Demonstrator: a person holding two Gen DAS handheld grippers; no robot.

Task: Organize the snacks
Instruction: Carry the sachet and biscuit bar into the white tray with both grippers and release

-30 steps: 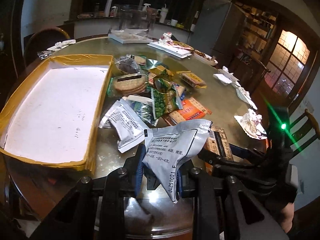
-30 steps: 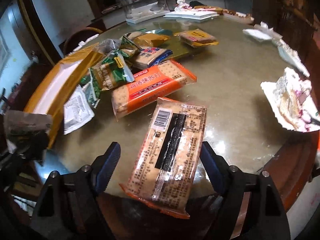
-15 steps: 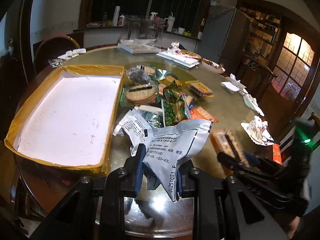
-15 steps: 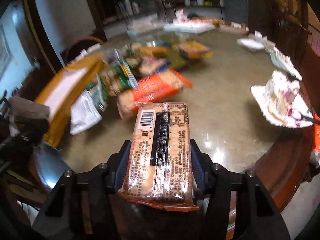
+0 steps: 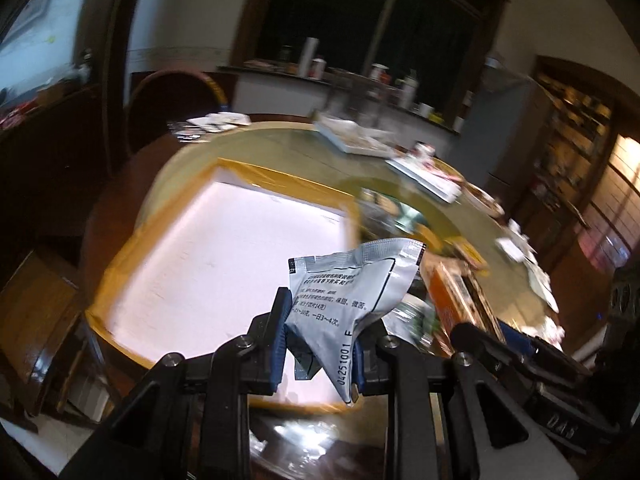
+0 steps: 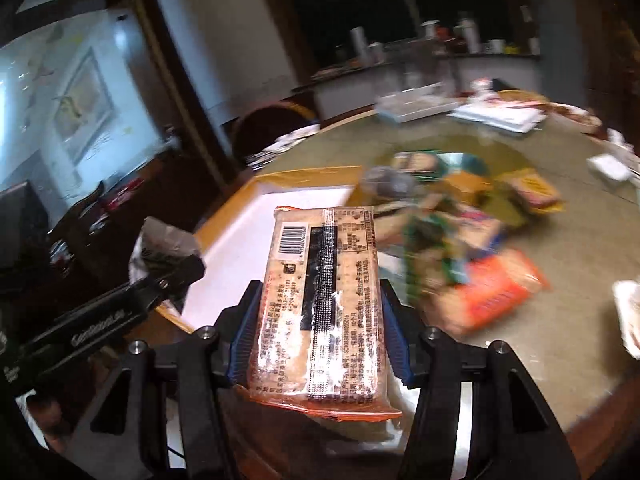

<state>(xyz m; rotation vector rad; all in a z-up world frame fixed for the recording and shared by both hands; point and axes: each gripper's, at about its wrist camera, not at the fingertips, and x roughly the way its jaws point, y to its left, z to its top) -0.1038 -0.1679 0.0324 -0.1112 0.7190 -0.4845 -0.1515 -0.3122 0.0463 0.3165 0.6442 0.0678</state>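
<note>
The left gripper (image 5: 318, 342) is clenched on a silver sachet (image 5: 352, 292), holding it in the air over the near edge of the yellow-rimmed white tray (image 5: 224, 252) on the round table (image 6: 580, 240). The right gripper (image 6: 320, 332) grasps a cracker pack (image 6: 320, 296) by its long sides, lifted above the near table edge, beside the tray's right corner; other snacks (image 6: 472, 248) lie heaped toward the middle

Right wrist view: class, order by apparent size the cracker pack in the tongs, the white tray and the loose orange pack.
1. cracker pack, nearest the camera, so inflated
2. white tray, partly hidden
3. orange pack, blurred
</note>
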